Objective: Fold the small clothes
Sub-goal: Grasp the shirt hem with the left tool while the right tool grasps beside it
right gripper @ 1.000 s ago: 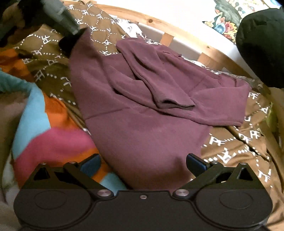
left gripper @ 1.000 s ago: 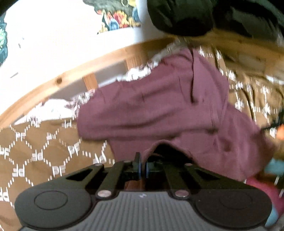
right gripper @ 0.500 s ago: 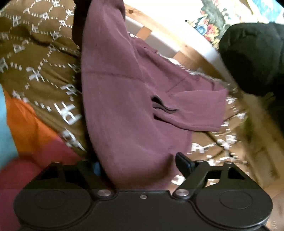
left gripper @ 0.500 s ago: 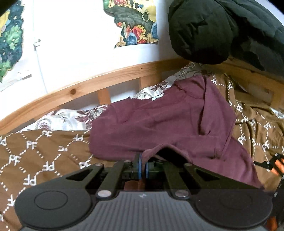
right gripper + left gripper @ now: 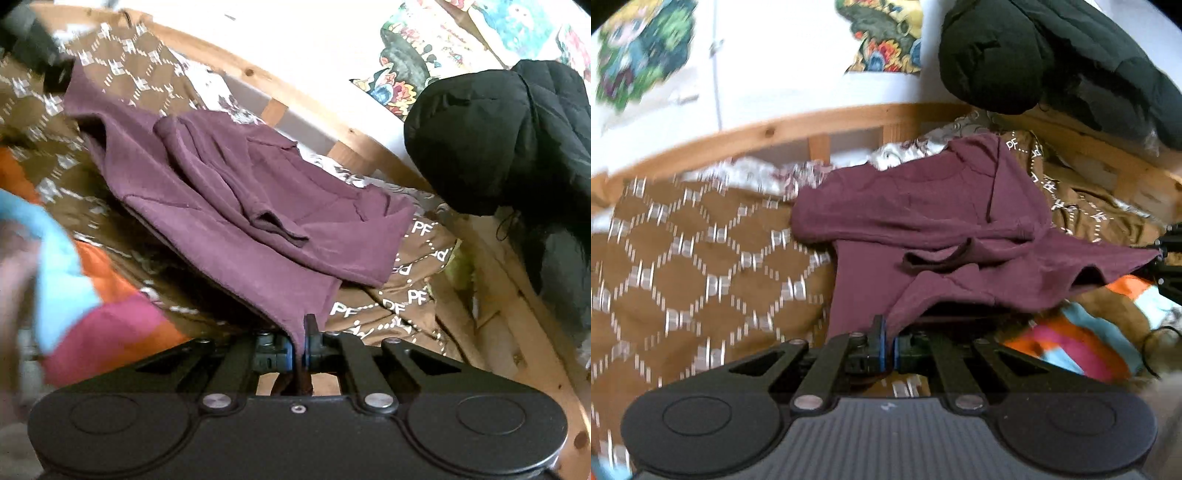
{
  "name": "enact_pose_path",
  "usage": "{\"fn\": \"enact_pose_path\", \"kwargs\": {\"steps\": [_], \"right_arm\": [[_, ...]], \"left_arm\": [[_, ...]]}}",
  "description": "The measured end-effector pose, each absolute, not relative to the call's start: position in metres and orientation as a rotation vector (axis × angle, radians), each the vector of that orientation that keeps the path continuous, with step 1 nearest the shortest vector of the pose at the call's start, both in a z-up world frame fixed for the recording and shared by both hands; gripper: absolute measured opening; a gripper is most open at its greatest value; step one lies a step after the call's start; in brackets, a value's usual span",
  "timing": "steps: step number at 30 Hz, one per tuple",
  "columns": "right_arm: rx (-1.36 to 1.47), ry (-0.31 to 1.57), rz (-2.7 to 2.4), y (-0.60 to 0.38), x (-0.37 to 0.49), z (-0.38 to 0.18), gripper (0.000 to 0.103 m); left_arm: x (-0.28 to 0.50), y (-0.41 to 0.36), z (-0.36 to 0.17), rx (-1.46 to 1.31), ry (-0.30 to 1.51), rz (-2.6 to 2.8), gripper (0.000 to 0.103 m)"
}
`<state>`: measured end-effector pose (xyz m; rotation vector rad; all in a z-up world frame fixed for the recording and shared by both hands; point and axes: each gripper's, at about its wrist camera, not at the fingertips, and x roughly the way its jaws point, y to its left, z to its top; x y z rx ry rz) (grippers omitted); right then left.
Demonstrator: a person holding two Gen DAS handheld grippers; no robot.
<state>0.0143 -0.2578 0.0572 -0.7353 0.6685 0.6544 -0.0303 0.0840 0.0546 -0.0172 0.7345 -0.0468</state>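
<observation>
Here, both grippers were clamped on the same maroon sweatshirt (image 5: 923,210), one at each lower corner of its hem. The left gripper (image 5: 888,345) had its fingers pressed together on a pinch of the fabric, which rose from the jaws and spread away over the bed. The right gripper (image 5: 301,345) was likewise closed on a narrow point of the hem, the cloth running up from it in a taut slope. The sweatshirt lay on a brown bedspread (image 5: 701,258) printed with a white diamond pattern, its upper part resting near the wooden bed frame (image 5: 768,129) and its held edge lifted off the bed, with shadow beneath it. One sleeve (image 5: 236,184) was folded across the chest, its cuff lying open near the middle of the garment. In the left wrist view the right gripper showed as a dark shape at the far right edge, holding the other corner. A striped blanket (image 5: 92,295) in orange, pink and blue lay beside the held hem. A black padded jacket (image 5: 498,136) hung over the bed frame past the sweatshirt's far side, and colourful pictures (image 5: 886,40) were fixed on the white wall above.
</observation>
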Motion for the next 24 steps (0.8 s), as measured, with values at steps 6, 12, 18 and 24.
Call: {"fn": "enact_pose_path", "kwargs": {"steps": [6,12,18,24], "right_arm": [[-0.649,0.846,0.787,-0.282,-0.021,0.102,0.004],[-0.552,0.937,0.844,-0.291,-0.028,0.137,0.004],[-0.522,0.782,0.776,-0.281,0.035,0.155,0.004],[-0.47,0.66,0.631,-0.261,0.129,0.128,0.005]], "left_arm": [[-0.073,0.096,0.07,-0.03,0.793,-0.132,0.003],[-0.046,0.087,0.113,0.089,0.765,-0.163,0.004],[0.052,0.073,0.151,0.195,0.759,-0.039,0.004],[0.168,0.07,0.138,0.242,0.769,0.095,0.004]]}}
